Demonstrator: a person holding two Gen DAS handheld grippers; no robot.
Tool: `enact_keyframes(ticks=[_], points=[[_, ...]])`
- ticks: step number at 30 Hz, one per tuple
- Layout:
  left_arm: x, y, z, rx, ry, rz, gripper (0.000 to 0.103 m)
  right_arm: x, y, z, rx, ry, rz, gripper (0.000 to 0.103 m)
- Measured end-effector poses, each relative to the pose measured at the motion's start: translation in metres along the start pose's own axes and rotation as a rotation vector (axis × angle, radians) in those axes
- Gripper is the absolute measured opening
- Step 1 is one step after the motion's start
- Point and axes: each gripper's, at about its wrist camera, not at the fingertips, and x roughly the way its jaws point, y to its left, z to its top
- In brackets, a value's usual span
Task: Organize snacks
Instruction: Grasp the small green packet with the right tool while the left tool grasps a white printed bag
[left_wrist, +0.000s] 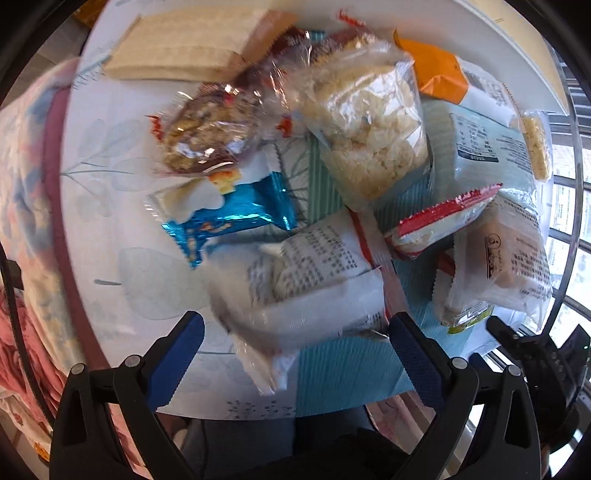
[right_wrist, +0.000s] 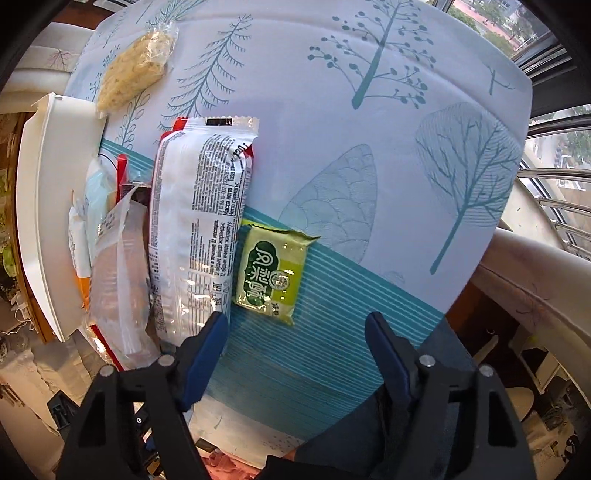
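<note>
A heap of snack packets lies on the tree-print tablecloth (right_wrist: 369, 147). My left gripper (left_wrist: 295, 332) is open, its blue pads on either side of a white printed packet (left_wrist: 306, 288) that sits just beyond the tips. Beyond it lie a blue foil packet (left_wrist: 225, 218), a clear bag of pale rice crisps (left_wrist: 365, 129), a nut bar in clear wrap (left_wrist: 207, 133) and a red-edged packet (left_wrist: 439, 221). My right gripper (right_wrist: 297, 326) is open and empty above the cloth, near a green packet (right_wrist: 273, 273) and a long white packet (right_wrist: 199, 229).
A flat beige box (left_wrist: 184, 48) and an orange packet (left_wrist: 439, 70) lie at the far side. A white tray (right_wrist: 55, 206) stands at the left edge of the right wrist view, with a crisp bar (right_wrist: 136, 70) beyond it. The table edge is near both grippers.
</note>
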Motion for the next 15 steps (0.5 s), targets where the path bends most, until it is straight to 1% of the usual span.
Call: enact_keyframes(ticks=[1, 5, 7, 9, 12, 13, 15], points=[[0.004, 0.000, 0.003, -0.003, 0.015, -0.006, 0.100, 0.002, -0.001, 0.000, 0.004, 0.001, 0.001, 0.066], [0.019, -0.003, 0.011, 0.003, 0.062, -0.005, 0.100, 0.014, 0.005, 0.001, -0.001, -0.008, 0.006, 0.062], [0.025, -0.005, 0.015, 0.008, 0.082, -0.005, 0.100, 0.018, 0.008, 0.001, -0.007, -0.013, 0.009, 0.056], [0.030, -0.010, 0.018, 0.005, 0.100, -0.010, 0.100, 0.022, 0.012, 0.002, -0.013, -0.018, 0.009, 0.053], [0.040, -0.009, 0.020, -0.013, 0.134, -0.028, 0.100, 0.028, 0.020, 0.003, -0.016, -0.030, 0.004, 0.051], [0.041, -0.008, 0.021, -0.022, 0.144, -0.038, 0.100, 0.030, 0.023, 0.003, -0.021, -0.038, -0.002, 0.048], [0.045, -0.004, 0.018, -0.036, 0.158, -0.053, 0.100, 0.033, 0.031, 0.006, -0.036, -0.057, -0.024, 0.046]])
